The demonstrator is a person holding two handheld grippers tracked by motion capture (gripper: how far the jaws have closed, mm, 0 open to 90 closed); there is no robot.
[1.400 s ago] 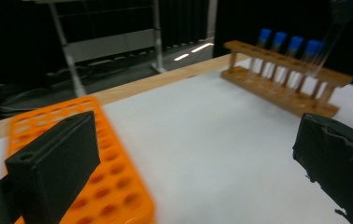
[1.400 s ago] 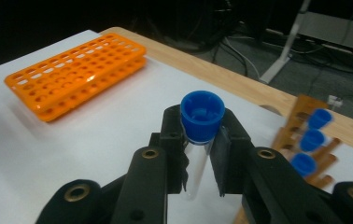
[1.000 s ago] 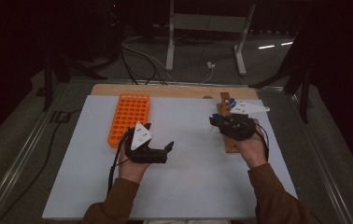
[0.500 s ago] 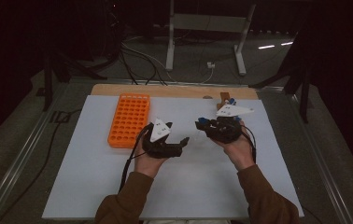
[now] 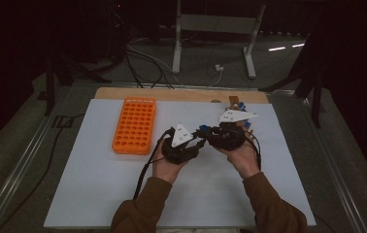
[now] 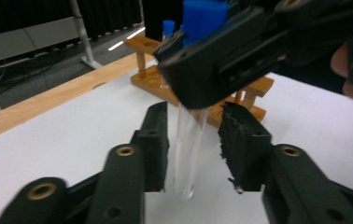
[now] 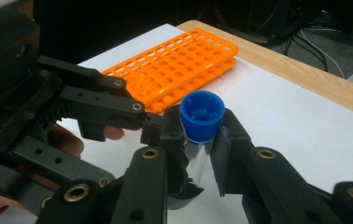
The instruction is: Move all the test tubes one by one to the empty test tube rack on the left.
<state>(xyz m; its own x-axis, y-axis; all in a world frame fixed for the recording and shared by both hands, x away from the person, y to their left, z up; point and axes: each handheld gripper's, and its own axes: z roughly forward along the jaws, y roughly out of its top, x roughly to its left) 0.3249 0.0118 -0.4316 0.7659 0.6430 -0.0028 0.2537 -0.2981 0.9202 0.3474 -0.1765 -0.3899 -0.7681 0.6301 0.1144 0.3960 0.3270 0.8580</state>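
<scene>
The test tube [image 6: 187, 149], clear, light and likely slick and breakable, hangs upright above the worktop [image 5: 99, 194], just under its blue cap [image 7: 202, 115] in my clenched right gripper [image 7: 198, 149]. My left gripper [image 6: 191, 154] has just been closing around the lower body, pads not yet pressing. Whether the tube holds anything I cannot make out.

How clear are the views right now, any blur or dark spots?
High view: dim, dark room beyond the table. Left gripper view: near jaws soft, clear tube faint against white. Right gripper view: blue cap sharp, orange rack slightly soft.
</scene>
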